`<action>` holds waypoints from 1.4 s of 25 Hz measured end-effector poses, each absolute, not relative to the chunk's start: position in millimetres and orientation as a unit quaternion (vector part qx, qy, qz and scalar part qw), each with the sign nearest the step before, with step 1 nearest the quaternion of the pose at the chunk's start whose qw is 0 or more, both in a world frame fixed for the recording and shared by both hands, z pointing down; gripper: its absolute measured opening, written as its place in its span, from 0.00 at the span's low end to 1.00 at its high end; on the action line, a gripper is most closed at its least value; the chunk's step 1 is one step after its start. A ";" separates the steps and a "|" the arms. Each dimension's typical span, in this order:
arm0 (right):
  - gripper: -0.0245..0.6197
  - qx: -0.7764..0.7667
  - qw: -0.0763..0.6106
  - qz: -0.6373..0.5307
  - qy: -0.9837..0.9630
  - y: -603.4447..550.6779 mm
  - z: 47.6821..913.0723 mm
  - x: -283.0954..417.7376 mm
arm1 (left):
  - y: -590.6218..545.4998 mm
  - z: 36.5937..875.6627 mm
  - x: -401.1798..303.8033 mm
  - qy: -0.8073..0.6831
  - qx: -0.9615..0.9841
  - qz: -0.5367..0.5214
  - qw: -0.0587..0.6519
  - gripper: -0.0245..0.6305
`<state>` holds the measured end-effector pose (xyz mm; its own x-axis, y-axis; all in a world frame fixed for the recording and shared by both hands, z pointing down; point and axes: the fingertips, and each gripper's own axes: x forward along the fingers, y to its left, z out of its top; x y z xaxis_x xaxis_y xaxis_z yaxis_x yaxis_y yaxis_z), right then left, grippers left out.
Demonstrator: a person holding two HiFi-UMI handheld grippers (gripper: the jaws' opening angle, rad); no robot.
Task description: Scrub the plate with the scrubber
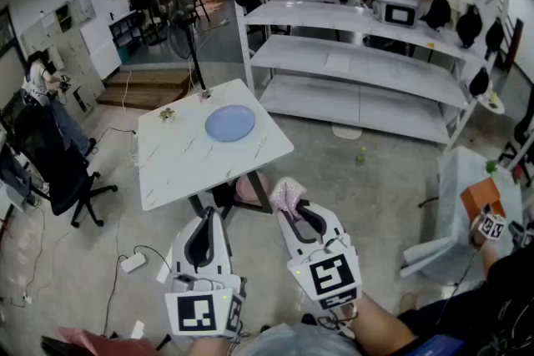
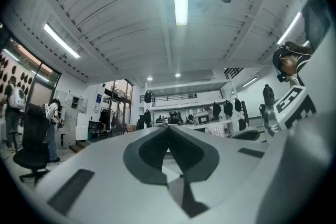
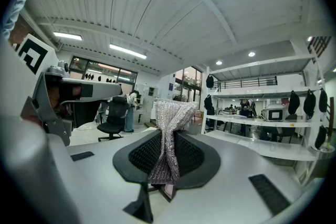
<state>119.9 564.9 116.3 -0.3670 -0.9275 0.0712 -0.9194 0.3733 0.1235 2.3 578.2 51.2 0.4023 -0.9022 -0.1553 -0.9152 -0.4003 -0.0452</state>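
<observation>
Round pale-blue plate (image 1: pixel 230 122) lying on a white marble-look counter (image 1: pixel 179 167), well ahead of both tools, right hand-held gripper (image 1: pixel 291 211) clamped on a silvery mesh scrubber (image 1: pixel 288 194), left hand-held gripper (image 1: pixel 209 217) closed with nothing in it, both low over the floor.

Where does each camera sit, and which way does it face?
Head view: on the person's head, facing down at table with blue plate; left gripper, right gripper show.
Left gripper view: on left gripper, tilted up at ceiling; shut empty fingers show.
Right gripper view: on right gripper, tilted up; fingers clamp scrubber.
Shared: both gripper views see white shelves.
</observation>
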 end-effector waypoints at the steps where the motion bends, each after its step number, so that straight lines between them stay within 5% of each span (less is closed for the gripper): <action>1: 0.17 0.558 0.064 -0.031 -0.827 563.1 115.6 122.6 | 576.7 50.9 5.2 0.545 -0.835 0.051 0.061 0.05; 19: 0.19 0.547 0.062 0.008 -0.835 538.5 155.1 183.2 | 564.3 93.5 34.6 0.583 -0.812 0.006 0.028 0.05; 35: 0.19 0.510 0.110 0.020 -0.853 345.4 192.7 103.1 | 356.1 141.1 -39.2 0.596 -0.802 0.008 -0.024 0.05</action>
<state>103.1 345.4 192.7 -0.4549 -0.8660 0.2075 -0.8748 0.4782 0.0777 -39.2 356.1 141.1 0.2888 -0.9572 0.0170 -0.9565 -0.2877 0.0481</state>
